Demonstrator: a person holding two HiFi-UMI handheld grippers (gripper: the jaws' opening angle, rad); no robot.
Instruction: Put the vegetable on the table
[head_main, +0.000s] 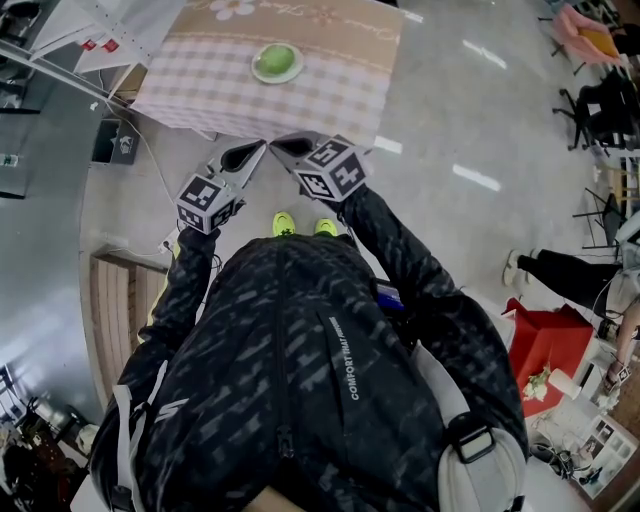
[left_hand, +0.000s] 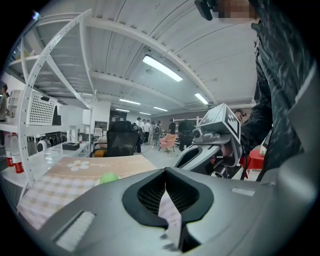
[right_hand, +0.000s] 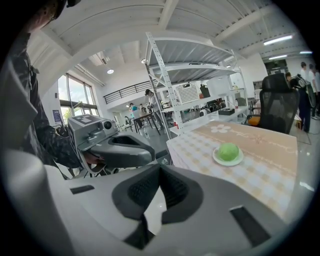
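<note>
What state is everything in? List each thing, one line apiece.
left tool: shut, empty, held short of the table.
right tool: shut, empty, beside the left tool.
vegetable: resting on the plate, not gripped.
plate: flat on the table, holding the vegetable.
table: covered with a checked cloth.

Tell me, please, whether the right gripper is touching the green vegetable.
Apart: the head view shows the right gripper short of the table, the vegetable well beyond it.
</note>
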